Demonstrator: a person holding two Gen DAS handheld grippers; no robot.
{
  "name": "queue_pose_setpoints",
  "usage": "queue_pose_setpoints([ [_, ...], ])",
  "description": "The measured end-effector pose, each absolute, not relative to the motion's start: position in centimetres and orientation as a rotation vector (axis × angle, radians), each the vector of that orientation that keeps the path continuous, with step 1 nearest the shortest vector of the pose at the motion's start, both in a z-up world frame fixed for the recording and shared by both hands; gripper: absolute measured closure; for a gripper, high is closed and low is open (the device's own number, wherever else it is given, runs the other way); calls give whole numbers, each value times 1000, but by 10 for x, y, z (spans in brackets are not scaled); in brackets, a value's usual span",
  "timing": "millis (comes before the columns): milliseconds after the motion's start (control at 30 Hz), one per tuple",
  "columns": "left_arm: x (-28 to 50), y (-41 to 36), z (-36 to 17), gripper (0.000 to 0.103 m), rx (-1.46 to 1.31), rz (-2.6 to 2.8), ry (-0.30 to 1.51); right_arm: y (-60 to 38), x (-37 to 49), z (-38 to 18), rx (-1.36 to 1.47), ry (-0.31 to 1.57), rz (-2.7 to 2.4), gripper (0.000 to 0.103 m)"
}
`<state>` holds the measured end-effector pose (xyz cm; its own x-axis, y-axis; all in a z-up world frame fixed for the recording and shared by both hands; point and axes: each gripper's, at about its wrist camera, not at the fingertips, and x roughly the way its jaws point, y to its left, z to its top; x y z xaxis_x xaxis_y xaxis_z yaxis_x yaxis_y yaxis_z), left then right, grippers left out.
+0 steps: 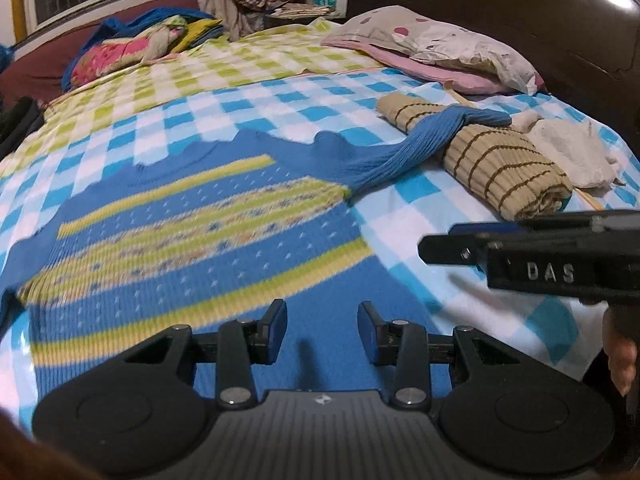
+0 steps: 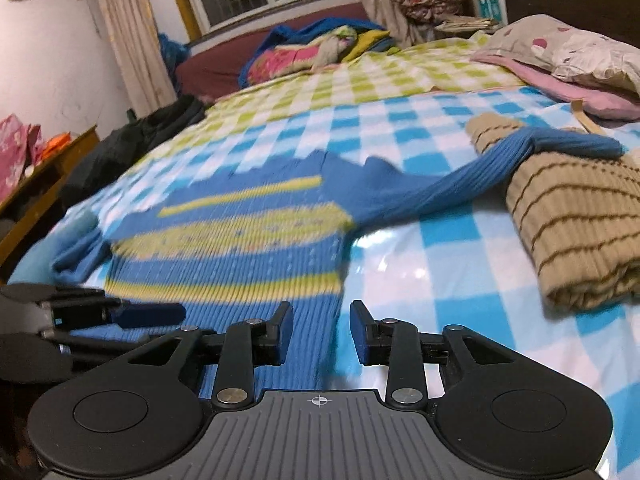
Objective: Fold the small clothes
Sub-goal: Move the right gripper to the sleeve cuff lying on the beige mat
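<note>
Both claws, left [image 1: 322, 330] and right [image 2: 321, 330], hover empty and parted above the flat blue patterned sweater [image 1: 200, 232]; next, gripping a sleeve to fold.

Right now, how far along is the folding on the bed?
Done: a tan striped knit lies folded on the checked bedsheet. In hand: nothing is gripped. The blue sweater lies spread flat, and the left hand-held gripper and right hand-held gripper are both open above its lower edge. Left: the sweater is unfolded, one sleeve trailing over the tan knit, and a white garment lies crumpled beside it.
</note>
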<state>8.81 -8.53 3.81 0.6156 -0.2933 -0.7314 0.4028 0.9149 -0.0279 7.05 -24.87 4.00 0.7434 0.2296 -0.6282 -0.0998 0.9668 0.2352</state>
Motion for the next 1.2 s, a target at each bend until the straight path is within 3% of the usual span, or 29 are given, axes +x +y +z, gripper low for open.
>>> queue_pose_setpoints([
  [100,101,-93,40,55,147,-414,809,-258,85,45,205,685,144,71],
  [300,131,-111,40,49,167,-415,804,-279,106,51,223,645,75,60],
  [1200,210,-179,38,40,195,-485,722,-391,153,70,401,527,-185,60],
])
